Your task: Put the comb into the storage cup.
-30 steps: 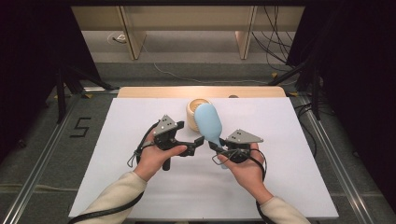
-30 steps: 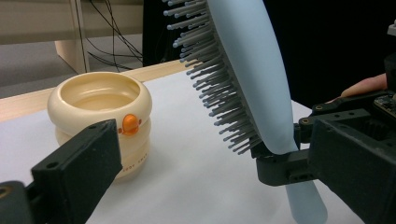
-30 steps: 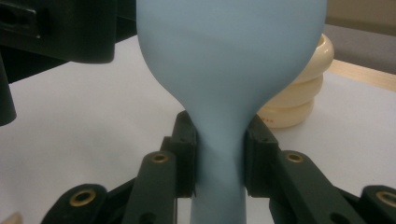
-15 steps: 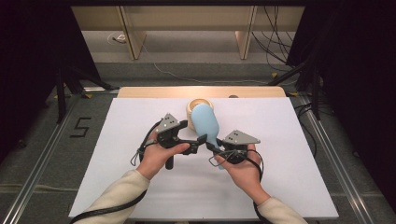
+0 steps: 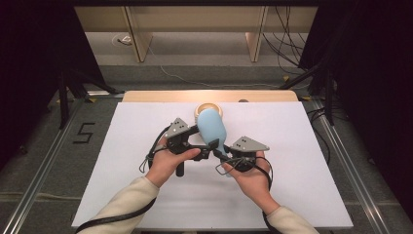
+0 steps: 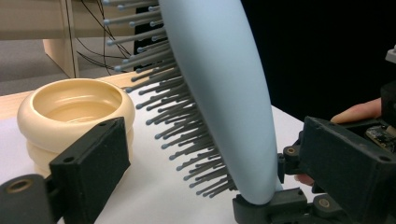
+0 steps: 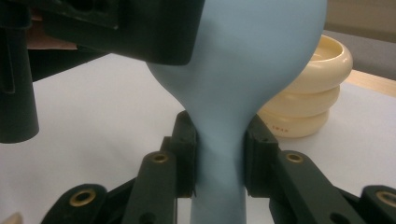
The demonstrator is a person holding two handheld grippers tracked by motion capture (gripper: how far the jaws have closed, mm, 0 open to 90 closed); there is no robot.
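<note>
A light blue hairbrush (image 5: pixel 212 127) stands tilted over the middle of the white table, its grey bristles (image 6: pixel 173 116) facing the cream bowl (image 5: pixel 207 106) just behind it. My right gripper (image 5: pixel 220 154) is shut on the brush's narrow handle (image 7: pixel 219 158), with a jaw pressed against each side. My left gripper (image 5: pixel 208 148) is open. Its jaws stand on either side of the brush's lower head (image 6: pixel 224 93) without touching it. One left jaw (image 7: pixel 121 28) hangs close over the brush in the right gripper view.
The ribbed cream bowl (image 6: pixel 74 107) sits at the table's far edge by a wooden strip (image 5: pixel 160 95). White tabletop (image 5: pixel 311 161) spreads to both sides. A floor with cables and wooden furniture legs (image 5: pixel 139 41) lies beyond.
My right gripper has carried the brush leftward and a little nearer to me. The two grippers have closed in on each other, so the brush head now sits between the left jaws.
</note>
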